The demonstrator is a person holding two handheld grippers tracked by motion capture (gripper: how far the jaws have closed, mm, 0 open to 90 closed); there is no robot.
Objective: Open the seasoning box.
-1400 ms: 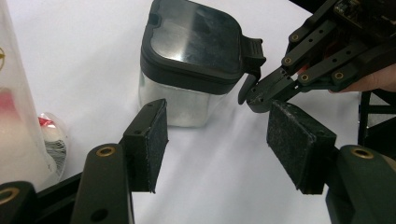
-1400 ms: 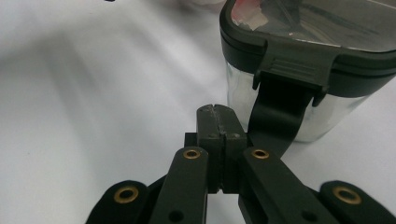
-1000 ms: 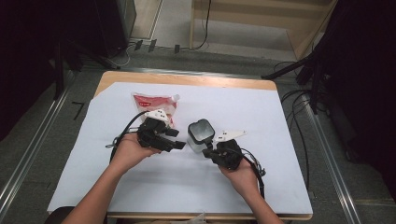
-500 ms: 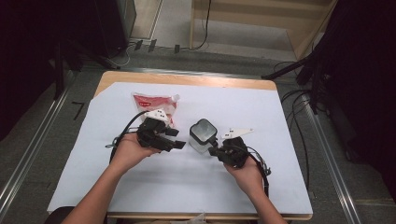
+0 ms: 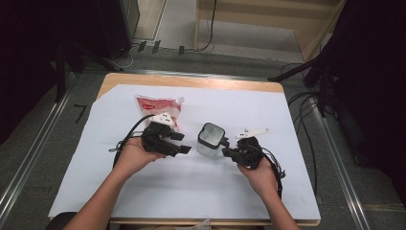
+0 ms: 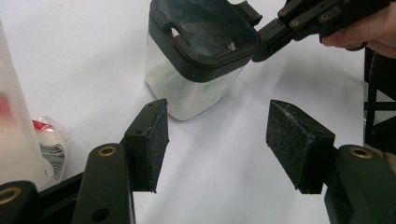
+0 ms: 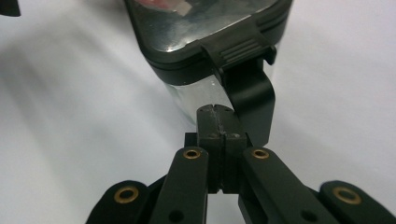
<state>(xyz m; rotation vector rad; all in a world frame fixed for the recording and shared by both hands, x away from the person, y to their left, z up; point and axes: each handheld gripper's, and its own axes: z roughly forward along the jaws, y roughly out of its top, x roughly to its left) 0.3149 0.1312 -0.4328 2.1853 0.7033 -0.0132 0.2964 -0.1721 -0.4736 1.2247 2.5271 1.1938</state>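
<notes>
**Observer:** Which way is the container lying from your hand-held grippers?

**Operator:** I'm looking down from the high view. The clear square container (image 5: 210, 140) with the black latching lid is standing upright near the middle of the white-covered worktop (image 5: 287, 124). From my right hand-held gripper (image 5: 225, 153) it's sitting at about ten o'clock, right at the tips. From my left hand-held gripper (image 5: 184, 149) it's at roughly two o'clock, a little apart. So the right one is nearer.

**Observer:** Jaw states?

**Operator:** The right one's jaws are pressed fully together with nothing between them, their tips resting against the container's side just under the lid latch (image 7: 238, 49). The left one's jaws are standing apart, empty, aiming at the container.

**Observer:** How is the container looking?

**Operator:** Transparent walls, rounded corners, dark lid with a ribbed clip on the side facing my right tool. Some whitish fill seems to be lying at the bottom. A red-and-white plastic pouch (image 5: 158, 108) is lying at ten o'clock from it, beyond my left hand.

**Observer:** The next move?

**Operator:** I'm judging it turns on that latch.
</notes>
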